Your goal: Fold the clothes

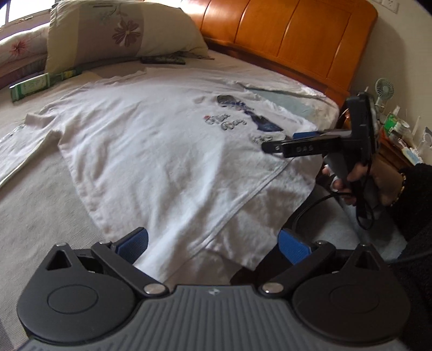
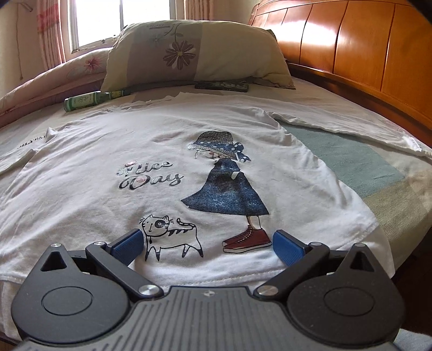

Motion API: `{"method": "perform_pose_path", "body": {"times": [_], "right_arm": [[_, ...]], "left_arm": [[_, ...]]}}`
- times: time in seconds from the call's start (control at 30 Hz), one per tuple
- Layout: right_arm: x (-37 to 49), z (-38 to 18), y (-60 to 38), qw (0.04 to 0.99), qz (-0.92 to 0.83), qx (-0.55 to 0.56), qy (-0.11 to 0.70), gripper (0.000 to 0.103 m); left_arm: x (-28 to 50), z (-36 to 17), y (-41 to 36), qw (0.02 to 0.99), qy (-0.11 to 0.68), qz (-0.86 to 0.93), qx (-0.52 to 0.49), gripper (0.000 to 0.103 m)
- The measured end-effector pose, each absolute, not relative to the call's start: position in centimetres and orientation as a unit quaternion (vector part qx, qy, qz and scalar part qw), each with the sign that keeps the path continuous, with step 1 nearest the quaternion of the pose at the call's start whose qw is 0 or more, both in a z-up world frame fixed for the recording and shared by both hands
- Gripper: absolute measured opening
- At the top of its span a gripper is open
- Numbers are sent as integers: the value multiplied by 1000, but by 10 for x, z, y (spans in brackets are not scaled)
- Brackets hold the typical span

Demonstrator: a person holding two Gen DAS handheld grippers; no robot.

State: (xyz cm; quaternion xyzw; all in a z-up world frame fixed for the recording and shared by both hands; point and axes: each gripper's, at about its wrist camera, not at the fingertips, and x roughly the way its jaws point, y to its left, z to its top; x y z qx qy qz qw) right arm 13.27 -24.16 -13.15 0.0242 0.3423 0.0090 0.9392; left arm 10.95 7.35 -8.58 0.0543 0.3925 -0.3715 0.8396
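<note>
A white printed T-shirt (image 2: 189,167) lies flat on the bed (image 2: 378,183), its hem just ahead of both wide-open grippers, left gripper (image 1: 213,244) and right gripper (image 2: 206,243).

A bed (image 2: 351,167) fills the room, its glossy orange wooden headboard (image 2: 364,54) running toward three o'clock. At twelve o'clock a floral pillow (image 2: 194,51) leans below a bright window (image 2: 118,19) (pink curtains either side). A cluttered nightstand (image 1: 399,135) stands against the pale wall (image 1: 405,54).
</note>
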Motion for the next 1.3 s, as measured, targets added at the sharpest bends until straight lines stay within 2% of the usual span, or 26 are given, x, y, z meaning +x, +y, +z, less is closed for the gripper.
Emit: {"method": "perform_pose_path", "body": {"times": [0.13,0.4,0.63,0.83,0.97,1.1,1.17,1.3], "right_arm": [[135,-129,-242,934,8,26,355,103],[135,-127,-243,931,16,24,365,103],[127,-110,-244,924,79,72,366,103],[115,-94,-201,915,189,7,356,103],[98,-88,-147,899,266,-93,335,103],[84,-81,-115,891,305,-131,311,103],[78,-83,-103,883,323,-147,308,103],[59,-106,-67,848,360,-253,294,103]], "left_arm": [[105,-106,61,826,430,-353,87,102],[90,-90,94,840,428,-327,66,102],[89,-95,100,846,431,-310,50,102],[77,-91,115,864,425,-262,58,102],[70,-89,126,877,424,-204,93,102],[53,-96,122,878,417,-194,134,102],[45,-101,120,877,415,-189,150,102],[38,-105,126,881,415,-163,159,102]]}}
